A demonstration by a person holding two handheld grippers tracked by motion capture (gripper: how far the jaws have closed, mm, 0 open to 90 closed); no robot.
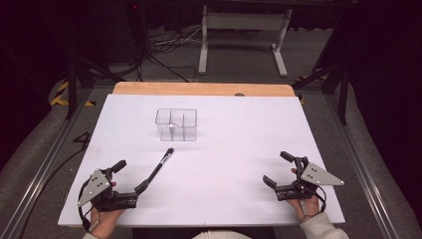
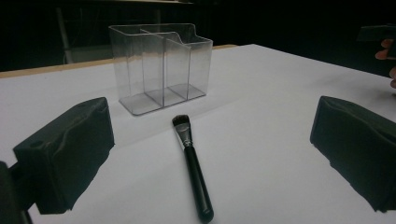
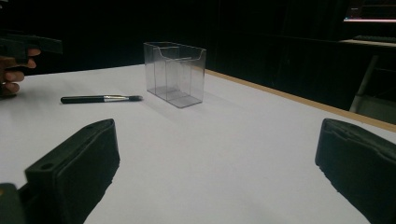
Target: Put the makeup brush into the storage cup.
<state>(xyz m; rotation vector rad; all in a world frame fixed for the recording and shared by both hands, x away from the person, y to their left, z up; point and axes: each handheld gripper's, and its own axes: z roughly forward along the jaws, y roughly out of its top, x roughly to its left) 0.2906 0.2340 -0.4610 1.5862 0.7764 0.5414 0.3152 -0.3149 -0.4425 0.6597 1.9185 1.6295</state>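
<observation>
White table (image 1: 239, 164); dark room

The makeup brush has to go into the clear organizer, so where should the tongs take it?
Grip the makeup brush mid-handle, from above with the left tongs, jaws across it. It lies flat, handle end nearest them, bristles toward the clear organizer.

High view looks down on the table (image 1: 239, 124); both low gripper views share the clear organizer (image 2: 161, 65)
</observation>
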